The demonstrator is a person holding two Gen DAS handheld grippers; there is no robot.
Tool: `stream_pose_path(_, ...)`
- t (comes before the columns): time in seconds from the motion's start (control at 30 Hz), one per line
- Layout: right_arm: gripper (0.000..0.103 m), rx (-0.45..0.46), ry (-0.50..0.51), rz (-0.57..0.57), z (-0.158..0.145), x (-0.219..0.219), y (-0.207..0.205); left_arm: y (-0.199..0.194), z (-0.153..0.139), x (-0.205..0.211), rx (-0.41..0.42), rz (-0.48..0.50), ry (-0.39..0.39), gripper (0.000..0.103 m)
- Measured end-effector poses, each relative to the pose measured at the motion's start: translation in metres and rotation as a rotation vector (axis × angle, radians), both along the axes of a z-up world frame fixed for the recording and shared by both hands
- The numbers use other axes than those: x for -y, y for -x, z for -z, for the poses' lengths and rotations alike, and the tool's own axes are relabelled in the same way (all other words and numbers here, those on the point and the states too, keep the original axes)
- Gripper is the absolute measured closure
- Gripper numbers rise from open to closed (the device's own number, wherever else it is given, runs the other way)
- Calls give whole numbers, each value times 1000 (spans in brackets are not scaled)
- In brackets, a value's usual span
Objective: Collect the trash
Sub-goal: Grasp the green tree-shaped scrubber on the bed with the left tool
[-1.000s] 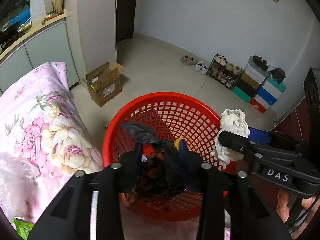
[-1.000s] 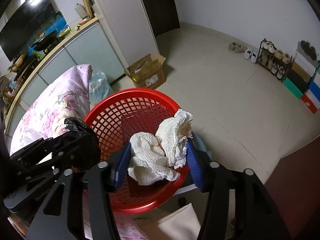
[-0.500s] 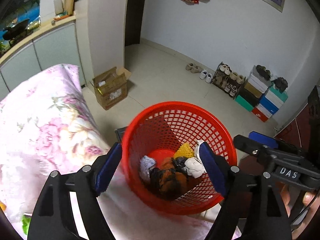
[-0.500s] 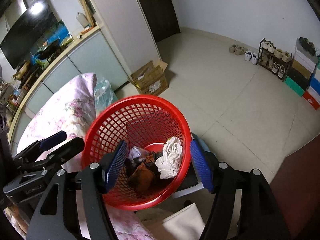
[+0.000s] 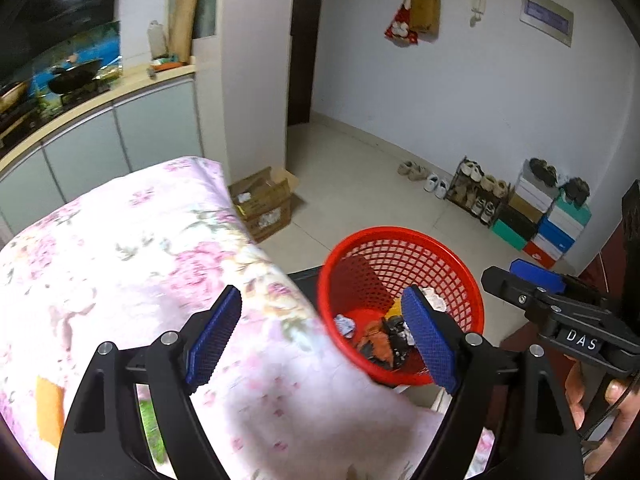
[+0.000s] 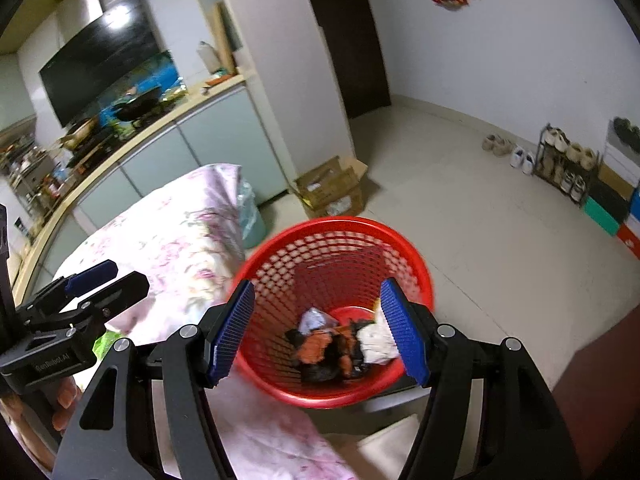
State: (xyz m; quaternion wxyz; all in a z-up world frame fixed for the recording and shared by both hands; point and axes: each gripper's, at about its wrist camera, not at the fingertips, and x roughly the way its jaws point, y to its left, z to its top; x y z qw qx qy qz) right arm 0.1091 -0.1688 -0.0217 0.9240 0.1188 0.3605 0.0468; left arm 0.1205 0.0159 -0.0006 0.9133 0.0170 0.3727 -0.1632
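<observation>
A red mesh basket (image 5: 400,256) (image 6: 336,240) stands on the floor beside the bed. Crumpled trash (image 5: 376,340) (image 6: 332,348) lies in its bottom: orange and black scraps, a white mesh rag (image 6: 376,344) and a silvery wrapper. My left gripper (image 5: 320,336) is open and empty, held above the bed edge and the basket's left rim. My right gripper (image 6: 316,332) is open and empty above the basket. The right gripper also shows at the right of the left wrist view (image 5: 560,304), and the left gripper at the left of the right wrist view (image 6: 88,292).
A pink floral quilt (image 5: 140,260) (image 6: 176,240) covers the bed on the left, with an orange scrap (image 5: 50,408) and a green scrap (image 5: 154,432) on it. A cardboard box (image 5: 264,204) sits on the tiled floor. A shoe rack and shoe boxes (image 5: 532,212) line the far wall.
Both grippers opened and dropped their loads, a dark bundle and a white mesh rag, into the basket. Both then rose and pulled back, the left one toward the bed.
</observation>
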Motion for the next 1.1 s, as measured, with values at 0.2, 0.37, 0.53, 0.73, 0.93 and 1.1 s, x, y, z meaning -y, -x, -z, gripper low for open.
stream_pose_path(0.2,40,36,5,-64,-4,-33,12,22,-8,-47,7,-66,16,22)
stream_pose_path(0.37,39,32,9,-119,-1,-59,17,39,-16,-101,29,-178,24,22)
stream_pose_path(0.53,38,25,6,-162,0,-81,22,54,-24,-152,38,-291,19,21)
stream_pose_path(0.73,38,22,5,-200,1,-102,30,77,-24,-191,33,-363,15,21)
stream_pose_path(0.93,38,32,20,-228,-4,-121,38,106,-6,-201,-5,-372,39,21)
stream_pose_path(1.1,37,37,32,-236,-6,-129,43,121,20,-190,-65,-335,34,21)
